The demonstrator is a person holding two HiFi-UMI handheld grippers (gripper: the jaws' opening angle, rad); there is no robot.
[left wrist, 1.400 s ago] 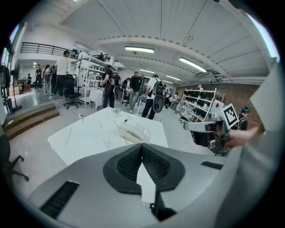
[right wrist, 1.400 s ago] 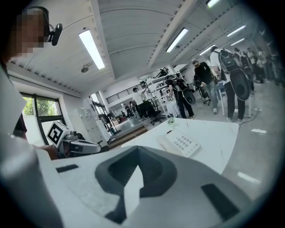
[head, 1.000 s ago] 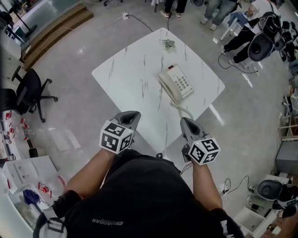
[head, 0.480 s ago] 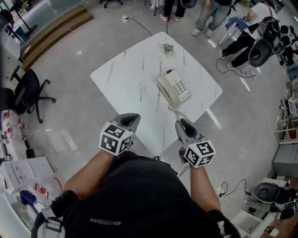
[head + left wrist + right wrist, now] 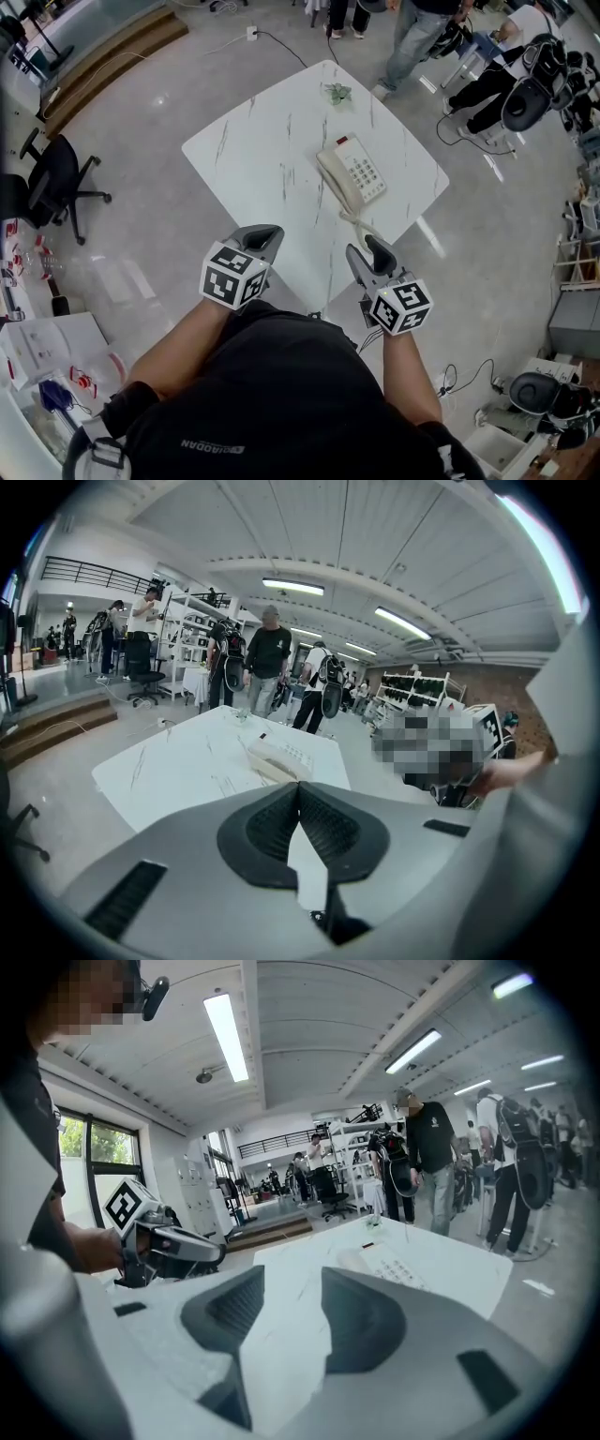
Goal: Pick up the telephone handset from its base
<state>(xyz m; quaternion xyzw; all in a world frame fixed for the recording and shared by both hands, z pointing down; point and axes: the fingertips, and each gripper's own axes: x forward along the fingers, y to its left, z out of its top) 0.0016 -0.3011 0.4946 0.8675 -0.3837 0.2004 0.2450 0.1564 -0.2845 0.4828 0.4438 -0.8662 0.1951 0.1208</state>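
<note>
A cream telephone (image 5: pixel 353 177) sits on the white marble table (image 5: pixel 272 159), right of its middle. Its handset (image 5: pixel 334 182) lies in the cradle along the base's left side, and the coiled cord (image 5: pixel 364 221) trails toward me. My left gripper (image 5: pixel 265 233) is shut and empty, held over the table's near edge, well short of the phone. My right gripper (image 5: pixel 367 249) hovers by the near right edge, just beyond the cord's end; its jaws are opening with nothing between them. The telephone (image 5: pixel 277 758) lies ahead in the left gripper view and the telephone (image 5: pixel 389 1266) also in the right one.
A small green object (image 5: pixel 337 92) lies at the table's far edge. A black office chair (image 5: pixel 58 183) stands on the floor at left. People (image 5: pixel 412 33) stand beyond the table, with a cable (image 5: pixel 281 45) and equipment at right.
My right gripper's jaws have parted from shut to open. A person beyond the table has walked closer to its far corner. The left gripper has not moved.
</note>
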